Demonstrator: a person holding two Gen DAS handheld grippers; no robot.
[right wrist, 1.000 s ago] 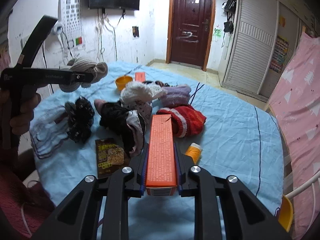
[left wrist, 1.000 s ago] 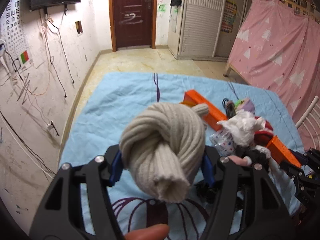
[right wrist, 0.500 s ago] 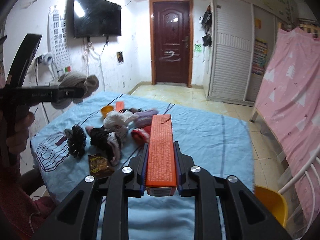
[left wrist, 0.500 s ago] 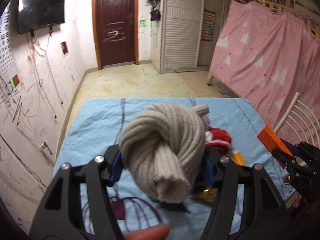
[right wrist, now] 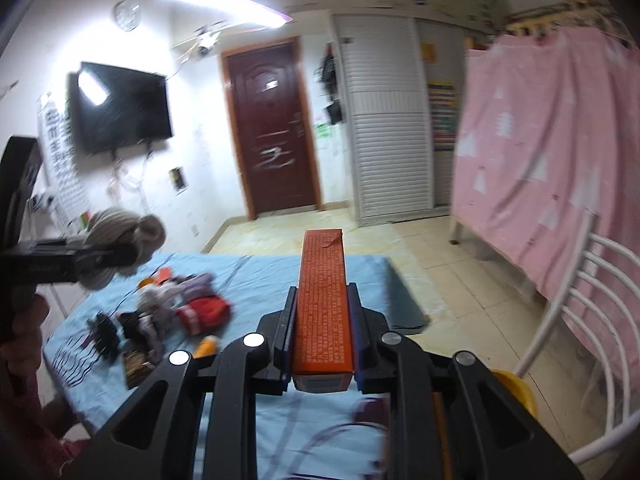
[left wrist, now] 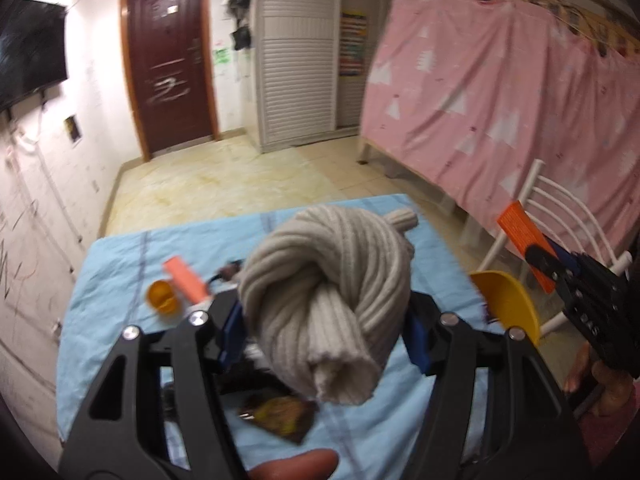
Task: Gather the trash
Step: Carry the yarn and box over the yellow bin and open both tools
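Observation:
My left gripper point(left wrist: 324, 320) is shut on a beige knitted sock bundle point(left wrist: 328, 280) and holds it above the blue-covered table point(left wrist: 120, 264). My right gripper point(right wrist: 323, 320) is shut on a long orange box point(right wrist: 323, 264) that points out over the table's far edge. In the left wrist view the right gripper point(left wrist: 560, 272) and its orange box point(left wrist: 522, 234) hang over a yellow bin point(left wrist: 508, 304) at the right. In the right wrist view the left gripper point(right wrist: 100, 258) with the beige bundle point(right wrist: 120, 228) is at the left.
On the table lie an orange cup point(left wrist: 162, 298), a second orange box point(left wrist: 186, 278), a dark snack packet point(left wrist: 280, 416) and a pile of socks with a red one point(right wrist: 204, 312). A white chair point(right wrist: 592, 300) stands by the yellow bin point(right wrist: 516, 388), before a pink curtain point(right wrist: 540, 140).
Both grippers have swung to the right and risen, each keeping its load. The sock pile slid left in both views, and the yellow bin and white chair came into sight.

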